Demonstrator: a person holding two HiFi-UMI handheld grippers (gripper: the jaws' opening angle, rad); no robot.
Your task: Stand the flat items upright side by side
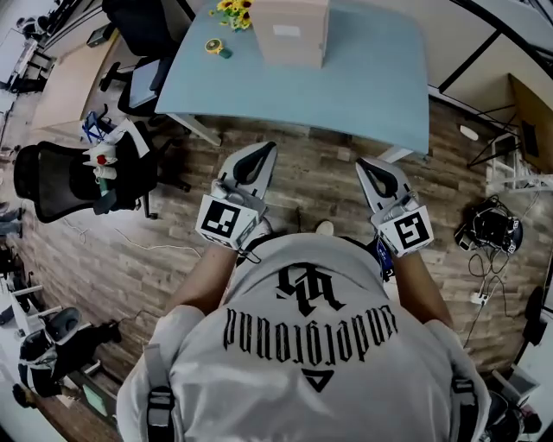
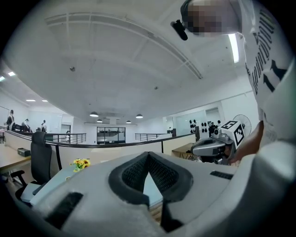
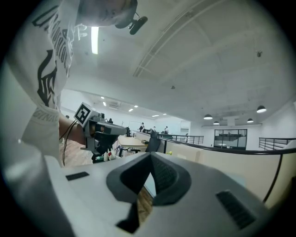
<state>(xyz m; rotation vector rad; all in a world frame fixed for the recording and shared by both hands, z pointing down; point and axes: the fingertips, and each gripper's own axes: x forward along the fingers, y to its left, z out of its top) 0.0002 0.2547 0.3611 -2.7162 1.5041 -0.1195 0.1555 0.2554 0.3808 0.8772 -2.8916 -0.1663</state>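
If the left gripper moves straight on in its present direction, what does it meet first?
Probably the light blue table. The left gripper, shut and empty, points at its near edge across the wood floor; it may pass just above the top, as depth is unclear.

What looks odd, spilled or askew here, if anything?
Nothing stands out. The cardboard box stands on the blue table, with flowers and a small yellow roll beside it. The left gripper and right gripper are shut and empty above the floor.

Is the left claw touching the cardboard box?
Apart. The head view shows the left claw over the floor, short of the table; the cardboard box stands farther on.
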